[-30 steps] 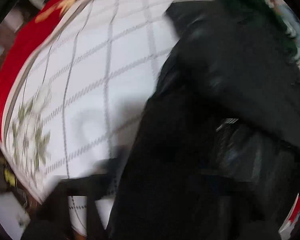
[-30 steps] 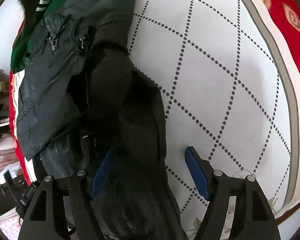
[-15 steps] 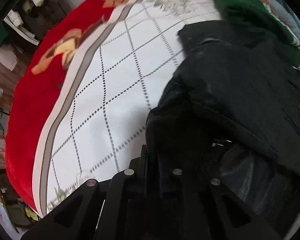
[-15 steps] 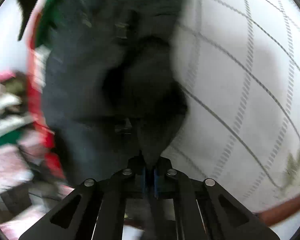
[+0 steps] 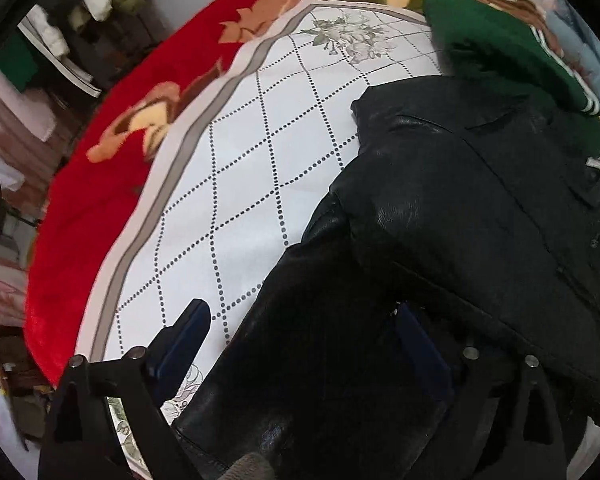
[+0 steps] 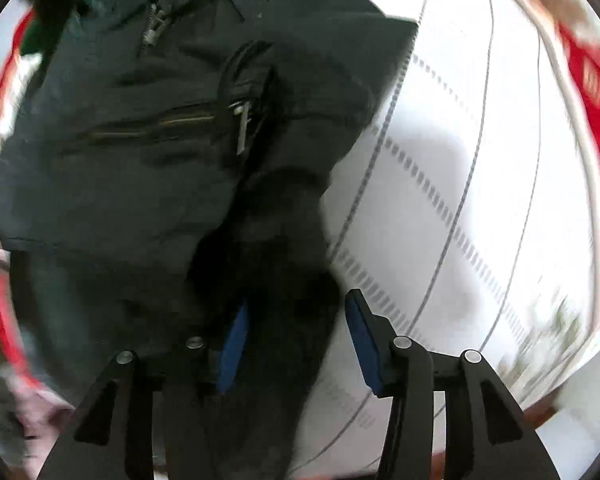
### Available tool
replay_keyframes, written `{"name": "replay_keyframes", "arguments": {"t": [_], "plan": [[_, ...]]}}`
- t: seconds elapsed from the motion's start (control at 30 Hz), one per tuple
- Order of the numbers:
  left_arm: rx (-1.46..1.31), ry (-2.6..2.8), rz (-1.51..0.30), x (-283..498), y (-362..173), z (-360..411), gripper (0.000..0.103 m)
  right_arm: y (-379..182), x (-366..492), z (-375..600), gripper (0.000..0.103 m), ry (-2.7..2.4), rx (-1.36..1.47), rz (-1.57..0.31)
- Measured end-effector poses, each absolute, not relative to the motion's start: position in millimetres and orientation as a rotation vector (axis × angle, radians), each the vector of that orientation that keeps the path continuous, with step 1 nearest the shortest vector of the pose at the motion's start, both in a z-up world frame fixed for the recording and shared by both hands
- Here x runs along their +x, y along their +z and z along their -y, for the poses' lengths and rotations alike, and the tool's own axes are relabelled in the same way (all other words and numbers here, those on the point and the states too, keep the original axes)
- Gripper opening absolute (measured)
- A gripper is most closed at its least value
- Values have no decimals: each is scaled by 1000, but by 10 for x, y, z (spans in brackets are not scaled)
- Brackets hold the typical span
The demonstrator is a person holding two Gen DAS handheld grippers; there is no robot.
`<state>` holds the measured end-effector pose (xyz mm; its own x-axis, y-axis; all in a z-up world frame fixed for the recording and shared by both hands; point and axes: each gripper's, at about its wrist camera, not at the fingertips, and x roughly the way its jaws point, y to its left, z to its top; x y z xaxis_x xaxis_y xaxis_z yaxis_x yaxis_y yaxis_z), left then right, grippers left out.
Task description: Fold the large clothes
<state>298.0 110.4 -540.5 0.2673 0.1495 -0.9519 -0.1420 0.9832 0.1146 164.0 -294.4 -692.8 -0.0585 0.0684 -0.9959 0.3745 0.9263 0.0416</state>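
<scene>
Left wrist view shows the black jacket (image 5: pixel 440 220) lying part-folded on the white sheet (image 5: pixel 228 184), its near sleeve doubled over. Both the left gripper (image 5: pixel 300 344) and right gripper (image 6: pixel 296 340) are opening, cloth loose between the jaws; further folds look due.

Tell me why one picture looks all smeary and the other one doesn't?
Right wrist view: motion blur smears the dotted lines on the white sheet into streaks, and the black jacket looks soft. Left wrist view: much sharper, each dot on the sheet is clear, with small shiny highlights on the jacket. Both views bulge and darken at the corners from the fisheye lens.
</scene>
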Motion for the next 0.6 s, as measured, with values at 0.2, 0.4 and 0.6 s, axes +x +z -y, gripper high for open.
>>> {"name": "replay_keyframes", "arguments": {"t": [0.2,0.4,0.6], "plan": [[187,265,-1225,2692,-5224,-741,95,-6948,1722,2831,48,-240,359,-1655],[415,341,-1169,2061,-4959,136,95,-6678,1696,3315,69,-99,450,-1701],[539,318,-1200,1311,-4889,1130,95,-6408,1575,3932,71,-69,370,-1699]]}}
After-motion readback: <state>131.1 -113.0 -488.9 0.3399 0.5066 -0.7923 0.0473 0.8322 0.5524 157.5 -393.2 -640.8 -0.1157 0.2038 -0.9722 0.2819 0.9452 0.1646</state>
